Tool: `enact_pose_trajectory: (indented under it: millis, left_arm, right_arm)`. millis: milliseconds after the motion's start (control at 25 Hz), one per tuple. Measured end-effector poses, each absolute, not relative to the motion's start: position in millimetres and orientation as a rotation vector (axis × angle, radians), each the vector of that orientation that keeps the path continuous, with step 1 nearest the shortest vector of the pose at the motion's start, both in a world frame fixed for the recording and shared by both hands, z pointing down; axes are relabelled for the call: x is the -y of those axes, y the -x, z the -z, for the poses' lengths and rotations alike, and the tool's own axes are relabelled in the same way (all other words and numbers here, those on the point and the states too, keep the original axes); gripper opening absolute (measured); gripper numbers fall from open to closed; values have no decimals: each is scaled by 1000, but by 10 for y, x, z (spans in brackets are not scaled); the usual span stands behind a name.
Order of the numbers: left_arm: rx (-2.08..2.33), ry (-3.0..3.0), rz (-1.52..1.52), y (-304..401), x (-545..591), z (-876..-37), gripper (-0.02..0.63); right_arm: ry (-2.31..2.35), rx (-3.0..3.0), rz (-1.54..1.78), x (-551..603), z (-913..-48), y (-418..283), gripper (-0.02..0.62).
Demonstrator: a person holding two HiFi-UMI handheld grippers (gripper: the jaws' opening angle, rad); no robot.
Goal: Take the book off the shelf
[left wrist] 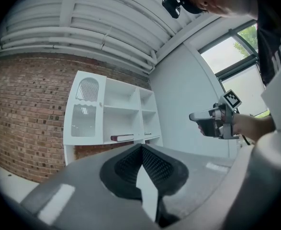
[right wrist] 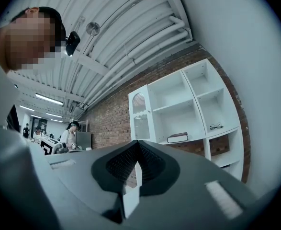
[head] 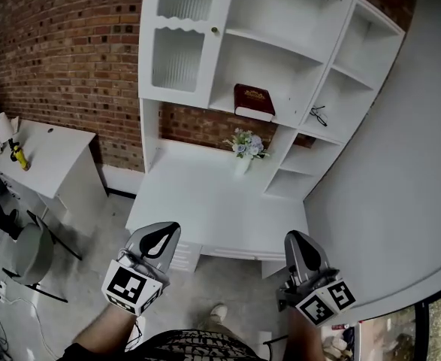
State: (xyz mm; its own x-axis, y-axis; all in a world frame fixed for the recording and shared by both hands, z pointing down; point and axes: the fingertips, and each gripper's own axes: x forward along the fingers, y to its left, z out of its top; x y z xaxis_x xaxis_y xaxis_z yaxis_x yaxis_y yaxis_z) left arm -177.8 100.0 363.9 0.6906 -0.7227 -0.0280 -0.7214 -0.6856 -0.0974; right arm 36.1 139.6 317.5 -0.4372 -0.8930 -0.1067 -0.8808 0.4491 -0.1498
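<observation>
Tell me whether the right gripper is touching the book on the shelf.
Apart. In the head view the right gripper hangs before the desk; the book lies far off on its shelf.

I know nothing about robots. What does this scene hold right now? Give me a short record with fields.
book: dark red, lying flat on a shelf of the white shelf unit
glasses: in the compartment right of the book
flowers: in a small vase on the desk, below the book
left gripper: jaws together, empty, short of the desk
right gripper: jaws together, empty, short of the desk
task: book not yet touched
</observation>
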Motion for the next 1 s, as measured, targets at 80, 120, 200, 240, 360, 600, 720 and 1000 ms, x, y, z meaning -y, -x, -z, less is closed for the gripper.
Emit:
enact_pose_trajectory:
  millis: [80, 120, 200, 240, 360, 600, 720, 1000]
  left_arm:
    - [-1211, 2776, -4, 1724, -906, -3599, 0]
    - [-1214, 2767, -8, 1689, -846, -3579, 0]
    - [-1210, 2754, -16, 1589, -717, -3550, 0]
    - [-1208, 2752, -20, 1521, -658, -3535, 0]
    - [-1205, 2763, -22, 1271, -489, -3521, 0]
    - [-1157, 2760, 13, 670, -97, -3484, 0]
    - [-1169, 2746, 8, 457, 71, -3411, 0]
    - [-1254, 2734, 8, 125, 576, -3496, 0]
  right_arm:
    - [1537, -2520, 106, -1323, -3177, -433, 23]
    - [1530, -2516, 104, -1270, -3181, -483, 22]
    - [1526, -2506, 106, -1142, -3199, -607, 23]
    - [1529, -2501, 110, -1082, -3213, -679, 21]
    - [1534, -2499, 118, -922, -3251, -897, 22]
    - [1517, -2469, 97, -543, -3201, -1399, 23]
    - [1500, -2463, 100, -363, -3183, -1620, 21]
    - [1440, -2511, 138, 93, -3222, -1977, 21]
